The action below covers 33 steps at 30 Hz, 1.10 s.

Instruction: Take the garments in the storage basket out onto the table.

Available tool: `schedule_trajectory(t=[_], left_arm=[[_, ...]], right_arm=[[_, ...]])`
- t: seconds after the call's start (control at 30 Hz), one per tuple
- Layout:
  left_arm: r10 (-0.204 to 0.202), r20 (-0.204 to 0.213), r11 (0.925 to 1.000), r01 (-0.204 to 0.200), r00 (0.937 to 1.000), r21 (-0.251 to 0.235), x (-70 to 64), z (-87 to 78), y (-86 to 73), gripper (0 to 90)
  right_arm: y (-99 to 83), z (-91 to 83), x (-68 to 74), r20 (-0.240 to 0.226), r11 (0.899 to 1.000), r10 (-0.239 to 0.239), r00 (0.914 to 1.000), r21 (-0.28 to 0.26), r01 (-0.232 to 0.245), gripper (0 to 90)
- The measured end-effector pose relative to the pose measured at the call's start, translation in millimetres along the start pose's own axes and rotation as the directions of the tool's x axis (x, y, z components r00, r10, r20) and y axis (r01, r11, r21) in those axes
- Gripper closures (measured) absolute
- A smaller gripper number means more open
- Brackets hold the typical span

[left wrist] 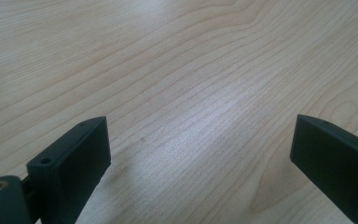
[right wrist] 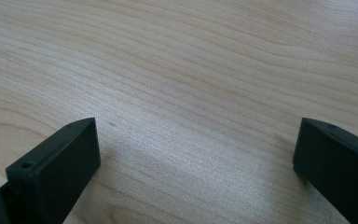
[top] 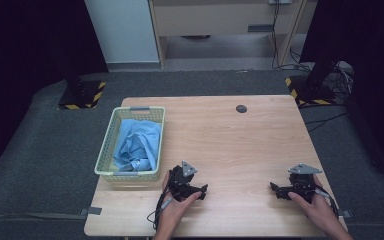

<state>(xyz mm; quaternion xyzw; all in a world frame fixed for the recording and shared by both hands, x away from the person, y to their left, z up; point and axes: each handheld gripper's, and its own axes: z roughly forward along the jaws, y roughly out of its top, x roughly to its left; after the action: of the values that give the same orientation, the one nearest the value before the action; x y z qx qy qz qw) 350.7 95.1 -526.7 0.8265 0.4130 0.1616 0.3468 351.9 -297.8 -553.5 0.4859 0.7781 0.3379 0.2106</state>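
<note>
Resting low at the near edge of the table (top: 240,145), your two hands each hold a gripper on the bare wood. Your left gripper (top: 204,189) sits just off the near right corner of the basket (top: 109,145), its jaws pointing away from the basket toward your other hand. In the left gripper view those jaws stand wide apart with nothing but wood grain between them. Your right gripper (top: 272,187) lies well to the right of the basket, near the table's right edge, jaws turned back toward the left gripper. The right gripper view shows its jaws spread wide too, holding nothing. Between the two grippers you have an open stretch of tabletop.

Beyond the left gripper, the pale green basket runs along the table's left edge, almost flush with it. The blue cloth (top: 137,145) lies crumpled inside the basket, filling most of it; its folds are too bunched for you to make out its shape. To the right of the basket the wood is open all the way to the far edge, apart from a small dark round disc (top: 241,108) near that edge.

Your forearms are cut off by the bottom of the high view, and the left gripper's cable trails toward you off the near edge.
</note>
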Motion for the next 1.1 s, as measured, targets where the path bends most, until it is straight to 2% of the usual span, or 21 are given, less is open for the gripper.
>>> schedule_trajectory(t=[0.17, 0.27, 0.57, 0.97, 1.1], left_arm=[[-0.001, -0.002, 1.0, 0.001, 1.0, 0.004, -0.2, -7.2, 2.5, 4.8], [0.012, -0.009, 0.9999, -0.012, 0.9999, 0.004, 0.2, -9.8, 3.3, 4.8], [0.026, -0.009, 0.9993, -0.025, 0.9996, 0.028, -2.8, -9.5, 3.0, 5.0], [0.055, 0.025, 0.9978, -0.056, 0.9982, 0.037, -12.1, -22.8, 14.6, 5.4], [0.073, 0.025, 0.9966, -0.074, 0.997, 0.037, -14.9, -27.6, 18.9, 5.8]], right_arm=[[0.0, -0.1, 0.1, -0.001, 1.0, -0.003, 1.0, 0.001, 0.003, 0.8], [-0.1, -0.1, 0.2, -0.001, 1.0, -0.003, 1.0, 0.001, 0.003, 0.8], [-0.1, -0.1, 0.5, -0.003, 1.0, -0.006, 1.0, 0.0, 0.006, 0.8], [-0.2, -0.6, 1.2, -0.008, 1.0, -0.005, 1.0, 0.003, 0.005, 0.8], [-0.3, -0.4, 1.0, -0.007, 1.0, -0.009, 0.9999, 0.001, 0.009, 0.8]])
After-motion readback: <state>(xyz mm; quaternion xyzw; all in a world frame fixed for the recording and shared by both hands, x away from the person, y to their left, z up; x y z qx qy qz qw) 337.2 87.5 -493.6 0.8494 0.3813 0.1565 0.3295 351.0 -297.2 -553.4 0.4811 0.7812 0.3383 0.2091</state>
